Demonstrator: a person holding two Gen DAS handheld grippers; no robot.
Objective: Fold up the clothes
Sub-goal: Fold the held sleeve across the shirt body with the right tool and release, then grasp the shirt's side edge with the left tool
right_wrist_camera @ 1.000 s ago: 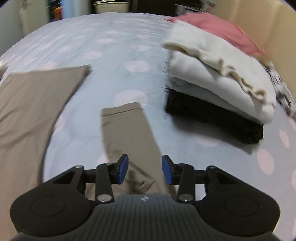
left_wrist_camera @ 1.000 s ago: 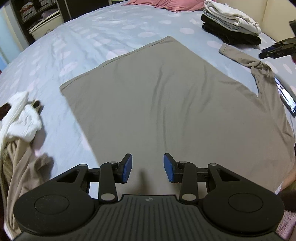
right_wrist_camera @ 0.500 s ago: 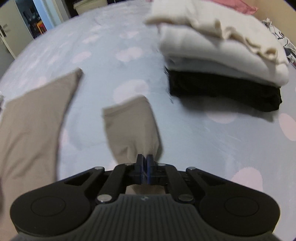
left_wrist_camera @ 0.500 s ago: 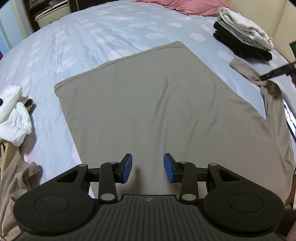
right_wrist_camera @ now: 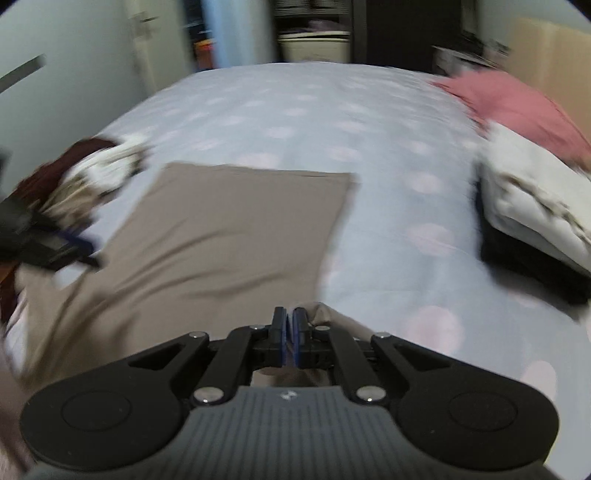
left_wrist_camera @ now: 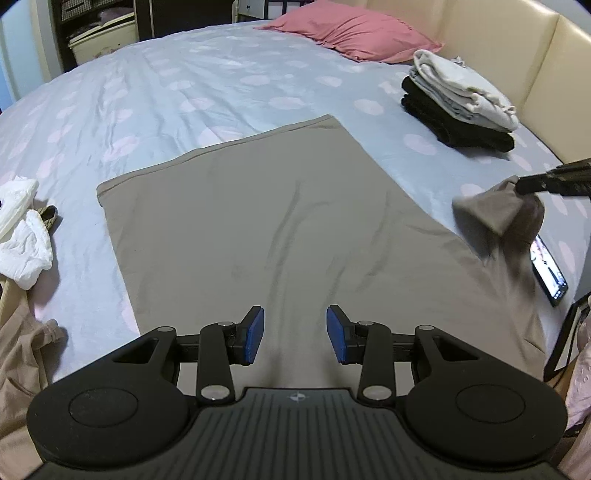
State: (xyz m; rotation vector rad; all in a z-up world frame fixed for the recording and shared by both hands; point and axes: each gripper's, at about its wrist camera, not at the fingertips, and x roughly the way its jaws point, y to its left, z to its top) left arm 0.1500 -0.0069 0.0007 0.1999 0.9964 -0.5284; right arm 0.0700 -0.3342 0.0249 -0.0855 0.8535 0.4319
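Observation:
A taupe long-sleeved shirt (left_wrist_camera: 258, 221) lies spread flat on the dotted blue bed sheet (left_wrist_camera: 184, 85). My left gripper (left_wrist_camera: 295, 334) hangs open over the shirt's near part, nothing between its blue pads. At the right edge of the left wrist view, my right gripper (left_wrist_camera: 520, 185) is shut on the sleeve (left_wrist_camera: 491, 214) and holds it lifted off the bed, bunched and hanging. In the blurred right wrist view the right gripper (right_wrist_camera: 290, 332) pinches the taupe sleeve cloth (right_wrist_camera: 325, 314), with the shirt body (right_wrist_camera: 221, 229) spread ahead of it.
A folded stack of white and black clothes (left_wrist_camera: 458, 107) sits at the far right near the cream headboard (left_wrist_camera: 517, 48). A pink pillow (left_wrist_camera: 354, 33) lies behind. A lit phone (left_wrist_camera: 550, 269) rests by the sleeve. White (left_wrist_camera: 22, 229) and beige (left_wrist_camera: 18, 354) garments lie left.
My right gripper shut on the sleeve's end, raised it off the bed and swung it toward the shirt body. The left gripper stayed open and rose slightly.

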